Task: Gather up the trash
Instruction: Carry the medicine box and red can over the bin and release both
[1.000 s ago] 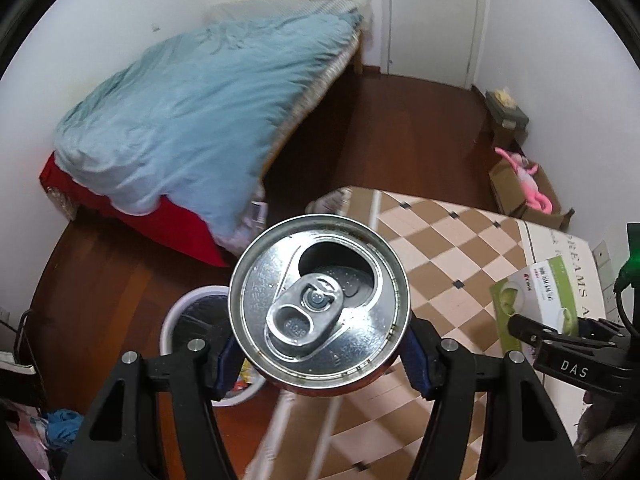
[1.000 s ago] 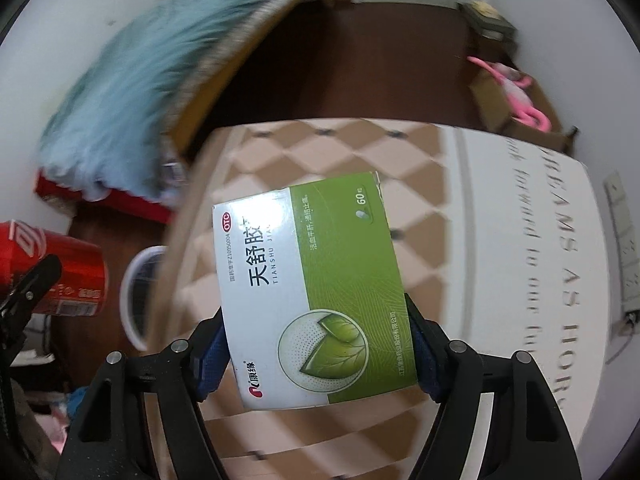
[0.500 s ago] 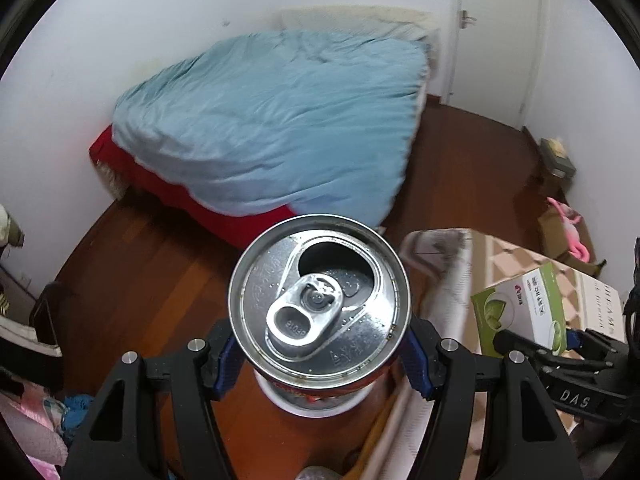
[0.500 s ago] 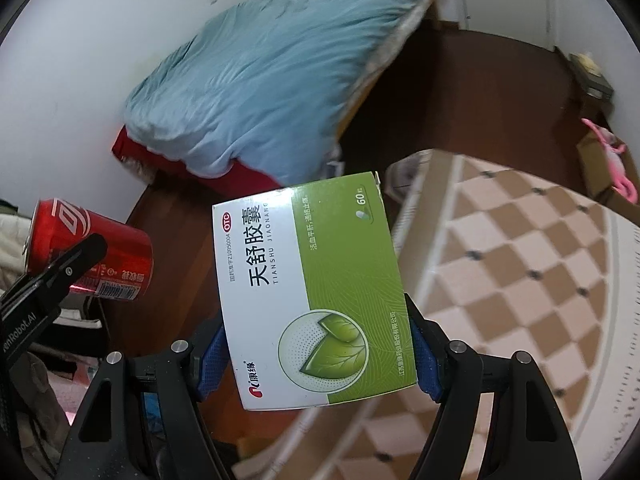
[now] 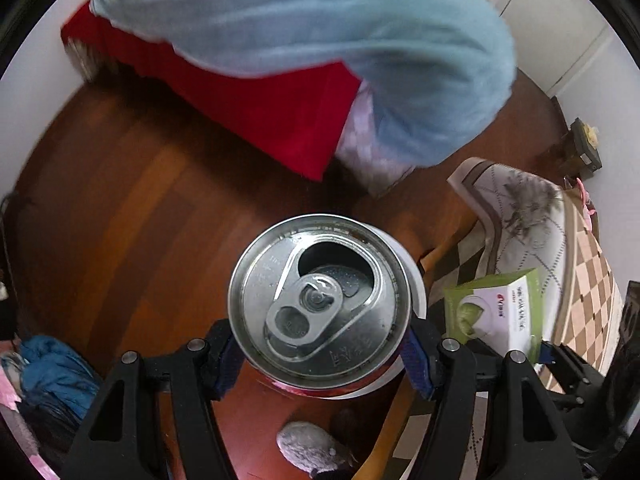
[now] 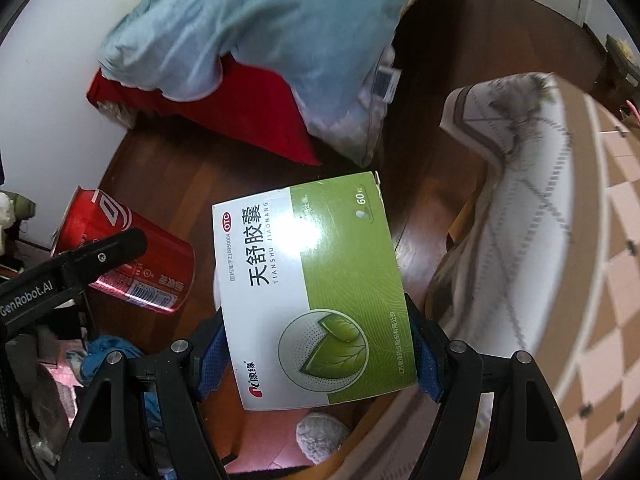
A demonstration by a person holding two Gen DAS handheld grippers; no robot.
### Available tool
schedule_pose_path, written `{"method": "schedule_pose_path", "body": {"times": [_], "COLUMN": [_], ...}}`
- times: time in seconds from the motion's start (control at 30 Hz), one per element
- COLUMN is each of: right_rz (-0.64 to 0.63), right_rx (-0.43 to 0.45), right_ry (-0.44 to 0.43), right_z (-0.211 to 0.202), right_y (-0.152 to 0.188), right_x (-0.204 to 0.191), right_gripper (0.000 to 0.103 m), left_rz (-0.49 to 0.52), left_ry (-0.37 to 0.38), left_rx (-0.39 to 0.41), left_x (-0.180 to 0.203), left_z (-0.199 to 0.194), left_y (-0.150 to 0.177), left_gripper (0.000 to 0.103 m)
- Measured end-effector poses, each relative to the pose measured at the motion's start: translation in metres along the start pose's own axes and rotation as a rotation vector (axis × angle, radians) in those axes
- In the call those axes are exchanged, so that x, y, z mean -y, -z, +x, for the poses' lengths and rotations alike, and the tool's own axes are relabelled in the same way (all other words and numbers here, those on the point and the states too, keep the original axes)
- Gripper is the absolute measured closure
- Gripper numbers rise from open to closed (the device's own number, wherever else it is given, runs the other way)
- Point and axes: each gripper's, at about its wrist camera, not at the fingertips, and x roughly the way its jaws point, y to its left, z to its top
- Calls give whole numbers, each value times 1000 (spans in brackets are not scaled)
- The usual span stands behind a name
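Shiny metal can (image 5: pixel 320 300), glossy cardboard box (image 6: pixel 312 292)

1. The wooden floor (image 5: pixel 132 216) now fills the space ahead of the left jaws, where the checked table top lay a second ago.
2. The table's draped cloth (image 5: pixel 516 216) has slid off to the right of those jaws.
3. The white bin (image 5: pixel 416 280) (only a sliver of rim shows) has come directly behind the held can (image 5: pixel 320 296), having started low on the left.
4. Ahead of the right jaws, the checked top has given way to floor behind the medicine box (image 6: pixel 312 292); a grey slipper (image 6: pixel 320 436) now shows below it.
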Motion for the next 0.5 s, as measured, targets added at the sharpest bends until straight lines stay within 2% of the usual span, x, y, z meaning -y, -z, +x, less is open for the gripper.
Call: {"method": "schedule_pose_path", "body": {"times": [0.1,0.17,0.2,0.23,0.27,0.3,0.4,0.5], "right_rz": [-8,-10,-10,-5,-2,1,-6,-17], "right_rx": [-23,-32,-43,-58,-76,-80,-70,-72], "right_ry": [2,0,-1,-3,1,4,-5,8], "right_z": [21,33,38,44,51,54,53,50], "right_y": [-6,-11,-13,-14,-16,-16,-11,-6], "right_x": [-3,-2,-1,-1,-1,0,0,-2], "right_gripper": [26,23,22,20,11,1,0,0], "left_rz": [-56,-78,-91,-101,-110,-114,-120,-107], "left_ry": [45,48,57,65,66,64,47,-9], "left_rx": [-30,-39,-40,-32,-22,-18,2,46], "left_x": [-12,-19,-23,-27,-30,-32,-37,-39], "left_z": [11,13,13,11,9,8,1,-14], "left_y": [-7,-8,-9,-9,-8,-9,-6,4], "left_gripper": [38,36,26,20,11,6,5,5]}}
